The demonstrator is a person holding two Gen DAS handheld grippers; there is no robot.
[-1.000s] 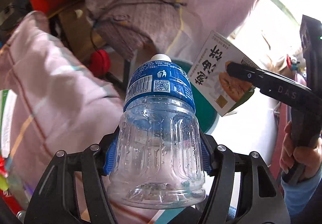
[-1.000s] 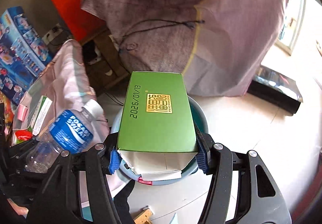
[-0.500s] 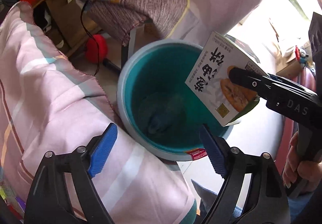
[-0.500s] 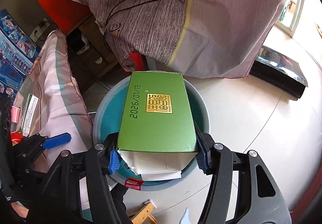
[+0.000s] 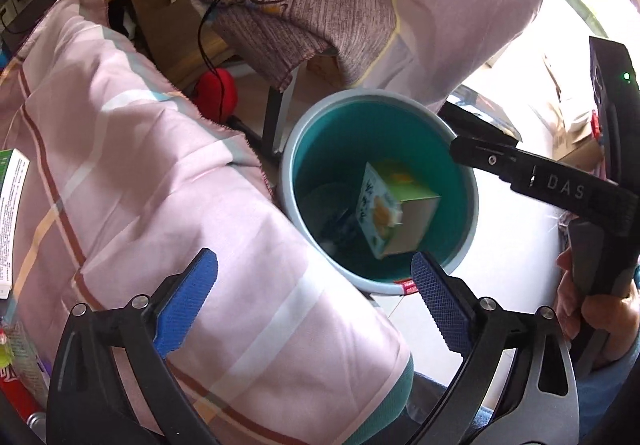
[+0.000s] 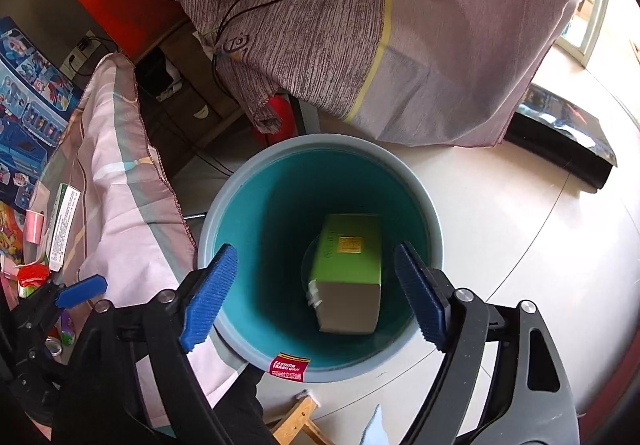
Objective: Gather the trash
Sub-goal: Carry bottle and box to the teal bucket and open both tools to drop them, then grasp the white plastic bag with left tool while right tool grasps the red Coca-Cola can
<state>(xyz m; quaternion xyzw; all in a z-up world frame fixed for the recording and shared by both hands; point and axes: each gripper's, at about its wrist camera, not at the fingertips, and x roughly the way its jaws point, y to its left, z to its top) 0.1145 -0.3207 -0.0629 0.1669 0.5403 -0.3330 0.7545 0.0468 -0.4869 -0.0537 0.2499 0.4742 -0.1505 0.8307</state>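
- Far to the left of the teal bin (image 6: 320, 173), more small things lay on the table past the pink striped cloth (image 6: 116, 213): a white and green box (image 6: 62, 227), a pink cup (image 6: 34, 225) and some red wrappers (image 6: 30, 275). These looked like trash not yet picked up, so the job seemed only partly done.
- Just left of the bin, the left gripper (image 5: 314, 299) hung over the cloth's edge. Its jaws had just been opening and stood wide, with nothing between them.
- Inside the bin, the green box (image 6: 348, 257) was down low and a bit blurry. It looked like it was dropping or had just landed. It was not touching any blue pad.
- Under the box, in the left camera's view, there was something dark and clear at the bottom of the bin (image 5: 332, 229). It could be other trash, but it was too blurry to tell.
- Right above the bin, the right gripper (image 6: 316, 297) pointed down into it. Its jaws had just been opening too, and they were wide and empty.
- To the right of the bin, the floor (image 6: 520, 245) showed no trash.
- What was left, I think: go back to the table for the rest.
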